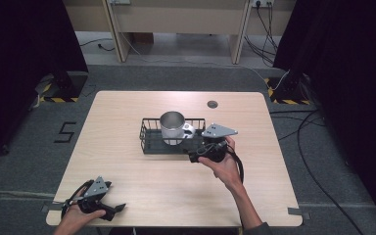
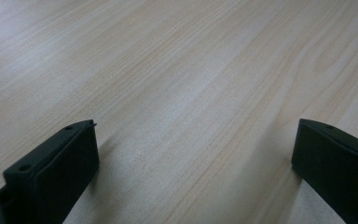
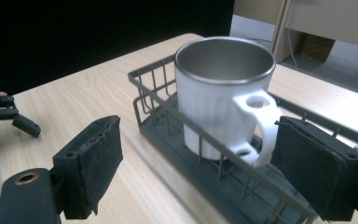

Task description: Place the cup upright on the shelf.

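Observation:
A steel mug with a white outer wall and white handle stands upright in a dark wire basket at the table's middle. My right gripper is at the basket's right end, open. In the right gripper view the mug is just ahead of the open right gripper, its handle turned toward the right pad; the pads touch neither the mug nor the basket. My left gripper rests near the table's front left corner, open over bare wood.
The light wooden table has a round cable hole at its back right. Cables lie on the floor to the right. A "5" mark is on the floor at left. Black curtains hang on both sides.

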A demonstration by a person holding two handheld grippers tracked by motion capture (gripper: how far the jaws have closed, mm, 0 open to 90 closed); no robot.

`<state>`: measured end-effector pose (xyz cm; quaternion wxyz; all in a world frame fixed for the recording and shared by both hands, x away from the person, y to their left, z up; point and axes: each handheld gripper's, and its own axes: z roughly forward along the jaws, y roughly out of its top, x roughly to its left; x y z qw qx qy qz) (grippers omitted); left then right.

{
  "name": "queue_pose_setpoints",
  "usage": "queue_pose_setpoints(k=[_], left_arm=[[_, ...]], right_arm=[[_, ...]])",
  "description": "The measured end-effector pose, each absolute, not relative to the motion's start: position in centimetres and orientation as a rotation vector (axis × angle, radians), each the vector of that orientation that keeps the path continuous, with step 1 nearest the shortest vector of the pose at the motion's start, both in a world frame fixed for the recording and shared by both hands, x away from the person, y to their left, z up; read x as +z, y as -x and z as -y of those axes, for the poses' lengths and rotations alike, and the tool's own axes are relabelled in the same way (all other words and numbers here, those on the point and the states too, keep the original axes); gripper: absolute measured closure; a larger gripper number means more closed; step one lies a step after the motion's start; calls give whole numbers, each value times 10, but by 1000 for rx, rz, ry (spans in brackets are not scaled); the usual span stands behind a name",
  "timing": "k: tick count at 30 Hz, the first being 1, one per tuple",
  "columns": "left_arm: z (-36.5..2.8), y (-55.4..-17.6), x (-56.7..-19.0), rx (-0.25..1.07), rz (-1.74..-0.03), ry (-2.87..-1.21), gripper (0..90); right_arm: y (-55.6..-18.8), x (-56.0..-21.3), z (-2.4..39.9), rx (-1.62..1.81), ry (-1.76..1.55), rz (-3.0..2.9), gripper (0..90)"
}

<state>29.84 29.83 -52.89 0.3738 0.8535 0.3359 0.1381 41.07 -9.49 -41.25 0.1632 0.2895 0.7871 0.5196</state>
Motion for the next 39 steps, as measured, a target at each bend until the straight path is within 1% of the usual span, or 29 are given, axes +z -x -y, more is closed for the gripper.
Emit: queue_pose_setpoints(k=[23,39], left_arm=[[-299,-297,-529,356,-865,-2183,0],[-300,-297,-529,353,-859,-2188,0]], right_arm=[[-370,-454,106,1432,-854,-2263,158],[-353,-469,122,1429,-922,-2257,159]])
